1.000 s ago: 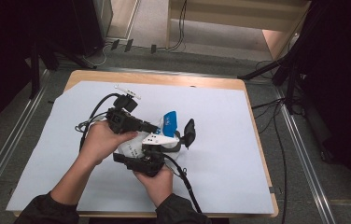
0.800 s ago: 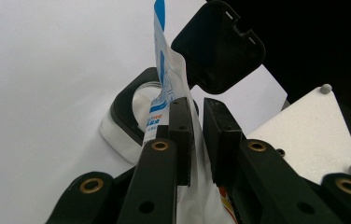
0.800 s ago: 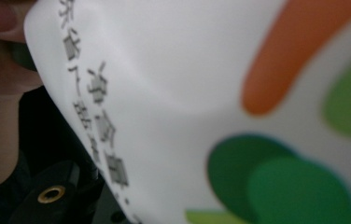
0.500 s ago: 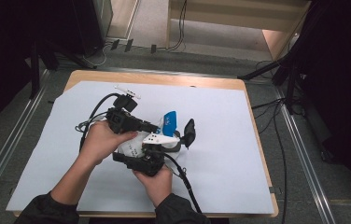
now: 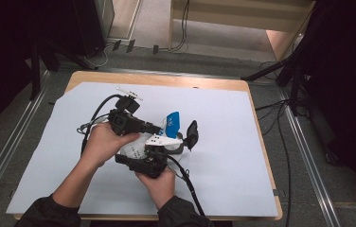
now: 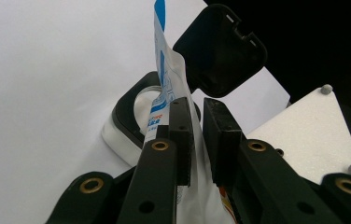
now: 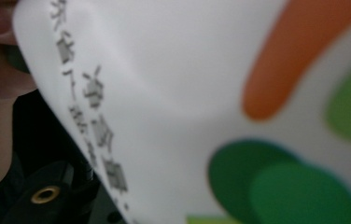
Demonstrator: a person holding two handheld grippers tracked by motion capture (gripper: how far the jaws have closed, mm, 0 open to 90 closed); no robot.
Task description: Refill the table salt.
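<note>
Surface: pale sheet [image 5: 242, 156] over wooden table [image 5: 204, 83]; I have free room right and front.
Pouch [image 6: 166, 88]: mid-sheet, soft, light, slippery film; I grip the flat top seam.
Left gripper [image 6: 197, 126]: jaws nearly together, pinching the pouch.
Right gripper [image 5: 166, 149]: against the pouch; grip unclear.
Container [image 6: 131, 109]: black-rimmed, lid [image 6: 220, 49] up, beneath.

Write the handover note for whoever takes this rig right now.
Left gripper: fingers shut on the white pouch, near its top.
Right gripper: close against the pouch's printed side; grip cannot be told.
Black-lidded container: on the white sheet beyond the pouch, flip lid open.
Done: pouch lifted, lid up.
Left: probably bring the pouch to the opening; hold it steady.
</note>
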